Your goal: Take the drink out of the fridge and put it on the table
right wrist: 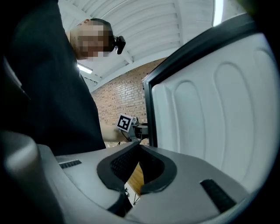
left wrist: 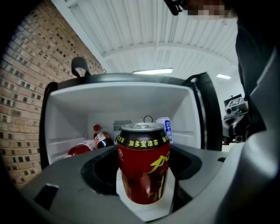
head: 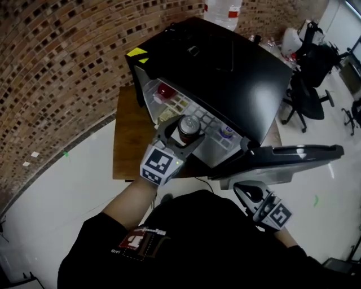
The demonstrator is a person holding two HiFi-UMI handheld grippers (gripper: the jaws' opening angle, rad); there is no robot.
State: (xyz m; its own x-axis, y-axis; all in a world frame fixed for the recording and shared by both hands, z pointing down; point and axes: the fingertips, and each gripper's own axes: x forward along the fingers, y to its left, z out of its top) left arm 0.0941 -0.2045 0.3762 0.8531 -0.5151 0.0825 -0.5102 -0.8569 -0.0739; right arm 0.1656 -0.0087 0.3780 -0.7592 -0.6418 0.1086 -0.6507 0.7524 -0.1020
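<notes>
A dark red drink can [head: 189, 125] with a yellow band of print stands upright between the jaws of my left gripper [head: 185, 134], just in front of the open black mini fridge [head: 225, 62]. In the left gripper view the can [left wrist: 143, 168] fills the middle, and the left gripper [left wrist: 144, 179] is shut on its sides with the white fridge interior behind it. My right gripper [head: 248, 189] hangs lower right under the open fridge door [head: 293, 155]. In its own view the right gripper [right wrist: 140, 151] is shut on nothing beside the door's white inner face [right wrist: 210, 109].
Inside the fridge lie a red bottle [left wrist: 81, 148], a cola bottle [left wrist: 101, 139] and a blue-and-white can [left wrist: 164, 127]. The fridge stands on a wooden table [head: 127, 141] against a brick wall. A water jug [head: 223, 11] sits behind it. Office chairs [head: 307, 84] stand at the right.
</notes>
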